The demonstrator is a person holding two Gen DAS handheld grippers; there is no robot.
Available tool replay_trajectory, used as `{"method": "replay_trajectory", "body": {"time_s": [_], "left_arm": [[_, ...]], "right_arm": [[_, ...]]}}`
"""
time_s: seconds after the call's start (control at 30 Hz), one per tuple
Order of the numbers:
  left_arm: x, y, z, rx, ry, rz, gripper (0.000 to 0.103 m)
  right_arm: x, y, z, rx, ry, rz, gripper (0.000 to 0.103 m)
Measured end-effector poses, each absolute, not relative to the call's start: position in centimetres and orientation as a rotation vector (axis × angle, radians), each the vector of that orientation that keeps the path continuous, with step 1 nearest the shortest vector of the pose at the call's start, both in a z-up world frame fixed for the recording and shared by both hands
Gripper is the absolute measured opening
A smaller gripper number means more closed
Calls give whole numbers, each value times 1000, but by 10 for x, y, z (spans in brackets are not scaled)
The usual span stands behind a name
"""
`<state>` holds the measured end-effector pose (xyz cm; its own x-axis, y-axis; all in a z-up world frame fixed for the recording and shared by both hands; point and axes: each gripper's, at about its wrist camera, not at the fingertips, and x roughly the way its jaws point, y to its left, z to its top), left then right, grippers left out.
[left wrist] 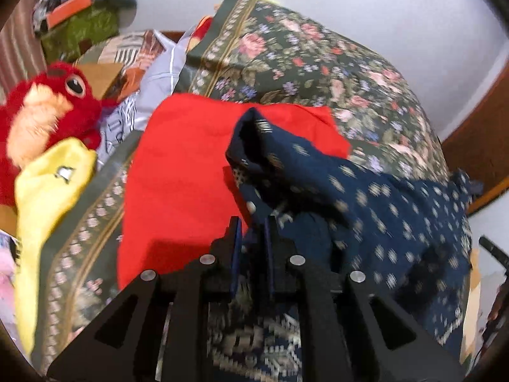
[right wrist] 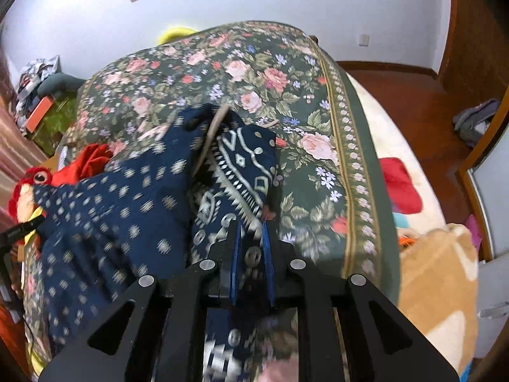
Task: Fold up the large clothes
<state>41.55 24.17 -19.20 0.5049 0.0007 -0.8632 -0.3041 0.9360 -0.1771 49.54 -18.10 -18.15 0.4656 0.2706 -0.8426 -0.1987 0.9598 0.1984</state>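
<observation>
A navy garment with pale dots and a white patterned border (left wrist: 366, 203) hangs bunched above the floral bedspread (left wrist: 302, 54). My left gripper (left wrist: 253, 222) is shut on its edge, with cloth pinched between the blue pads. My right gripper (right wrist: 253, 222) is shut on the patterned border of the same garment (right wrist: 127, 197). The cloth stretches between both grippers and is lifted off the bed. A red cloth (left wrist: 181, 175) lies flat on the bed under it.
A red plush toy (left wrist: 47, 105) and a yellow cloth (left wrist: 47, 191) lie at the bed's left. Piled clothes and boxes (left wrist: 76, 12) stand at the back left. A beige blanket (right wrist: 439, 286) and wooden floor (right wrist: 397, 95) are to the right of the bedspread (right wrist: 318, 111).
</observation>
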Motion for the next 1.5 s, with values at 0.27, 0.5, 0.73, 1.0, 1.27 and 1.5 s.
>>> {"method": "replay_trajectory", "body": {"time_s": [0.27, 0.5, 0.73, 1.0, 1.27, 1.5], "left_arm": [[362, 209, -133, -232, 969, 116, 12], [318, 185, -111, -163, 953, 71, 28], [263, 167, -123, -142, 994, 36, 56], [207, 170, -169, -229, 1079, 26, 66], [169, 184, -232, -377, 1225, 58, 66], [144, 187, -251, -440, 1239, 70, 66]], "right_arm": [[438, -173, -127, -8, 958, 337, 27], [387, -170, -97, 9, 907, 381, 61], [340, -169, -97, -32, 920, 401, 94], [306, -170, -138, 25, 1068, 459, 94], [279, -171, -188, 113, 1230, 466, 94], [262, -202, -206, 160, 1270, 404, 94]]}}
